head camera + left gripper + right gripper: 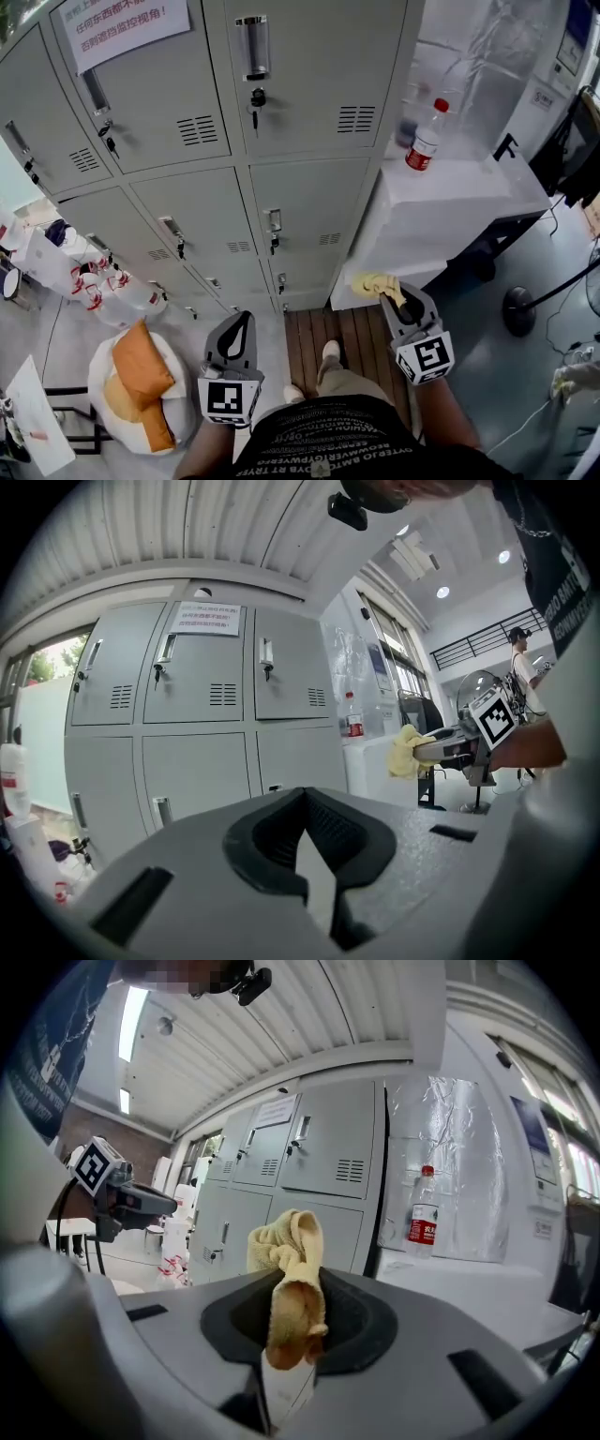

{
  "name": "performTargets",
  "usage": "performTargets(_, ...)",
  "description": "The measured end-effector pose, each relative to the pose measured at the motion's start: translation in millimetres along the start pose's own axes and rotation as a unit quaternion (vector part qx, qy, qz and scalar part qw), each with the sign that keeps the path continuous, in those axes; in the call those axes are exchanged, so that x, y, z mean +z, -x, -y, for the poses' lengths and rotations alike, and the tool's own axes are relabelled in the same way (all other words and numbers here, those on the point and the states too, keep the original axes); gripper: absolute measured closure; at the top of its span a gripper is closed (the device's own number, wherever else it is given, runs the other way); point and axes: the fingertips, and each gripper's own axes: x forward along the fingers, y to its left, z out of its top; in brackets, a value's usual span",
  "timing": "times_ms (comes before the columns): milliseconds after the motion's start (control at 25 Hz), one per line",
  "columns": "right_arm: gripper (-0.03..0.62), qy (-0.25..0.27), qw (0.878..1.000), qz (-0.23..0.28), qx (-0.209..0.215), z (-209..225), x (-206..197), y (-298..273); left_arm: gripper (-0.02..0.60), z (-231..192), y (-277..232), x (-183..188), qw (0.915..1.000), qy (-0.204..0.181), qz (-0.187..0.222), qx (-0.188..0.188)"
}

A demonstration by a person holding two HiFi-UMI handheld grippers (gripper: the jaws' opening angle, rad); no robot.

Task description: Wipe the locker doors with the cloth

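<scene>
The cloth (pixel 378 282) (pixel 286 1265), pale yellow and bunched, is being gripped between the clamped jaws of the right gripper (pixel 392 302), with its loose end projecting past the tips. It is being held clear of the locker doors (pixel 309 84), level with the lowest row. The doors, of grey metal, are all being seen closed. Each is fitted with a handle (pixel 253 45) and vent slots (pixel 355 118), and keys (pixel 255 118) are hanging from several locks.

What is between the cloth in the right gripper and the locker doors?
Nothing: only open air separates the cloth from the locker doors in the right gripper view.
</scene>
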Motion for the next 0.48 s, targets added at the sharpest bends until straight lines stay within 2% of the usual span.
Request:
performTargets(280, 0.511, 0.014, 1.0, 0.015, 0.017, 16, -2, 3, 0.577, 23, -18, 0, 0.9999, 0.0, -0.016, 0.006)
performTargets(480, 0.511, 0.023, 0.999, 0.014, 0.044, 35, -3, -10, 0.577, 48, -51, 22, 0.9999, -0.002, -0.014, 0.004)
